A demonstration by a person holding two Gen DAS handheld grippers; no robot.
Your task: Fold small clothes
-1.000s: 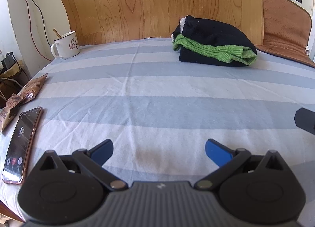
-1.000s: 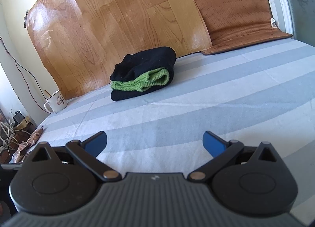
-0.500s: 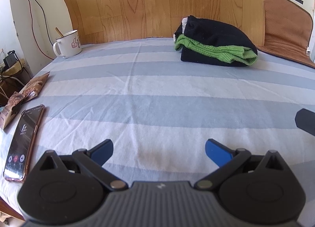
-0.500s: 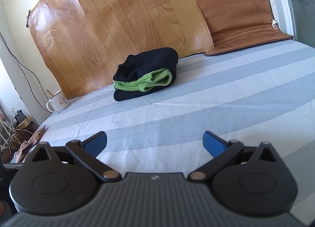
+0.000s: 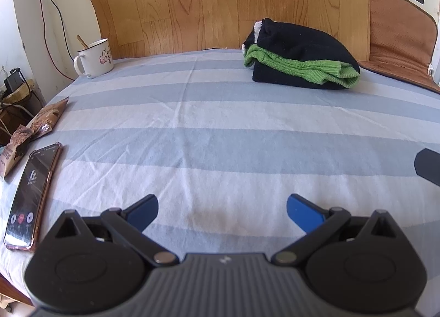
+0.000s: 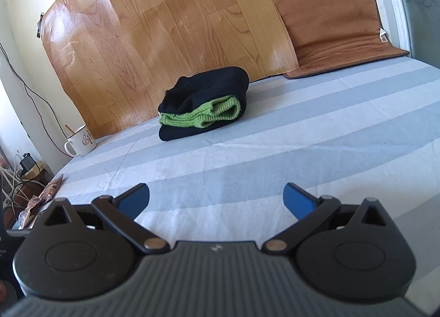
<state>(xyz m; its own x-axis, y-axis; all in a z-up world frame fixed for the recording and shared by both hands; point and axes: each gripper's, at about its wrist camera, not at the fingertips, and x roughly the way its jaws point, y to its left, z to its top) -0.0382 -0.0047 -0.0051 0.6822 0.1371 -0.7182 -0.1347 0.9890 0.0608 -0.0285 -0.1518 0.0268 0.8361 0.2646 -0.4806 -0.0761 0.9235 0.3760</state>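
A folded pile of small clothes (image 5: 299,61) (image 6: 203,102), black knit with a green knit layer between, lies at the far side of the blue-and-white striped bed sheet (image 5: 220,138) (image 6: 275,152), near the wooden board. My left gripper (image 5: 222,208) hovers low over the near part of the sheet, open, nothing between its blue-padded fingers. My right gripper (image 6: 216,197) is likewise open and empty, well short of the pile. A dark part of the right gripper shows at the right edge of the left wrist view.
A white mug (image 5: 95,58) (image 6: 81,142) stands at the far left corner. A phone (image 5: 31,193) and snack packets (image 5: 35,127) lie along the left edge. A wooden board (image 5: 220,0) and a brown cushion (image 6: 335,22) lean on the wall behind.
Both views have drifted slightly leftward across the bed; the pile sits a little further right in each. Both grippers stay open and empty.
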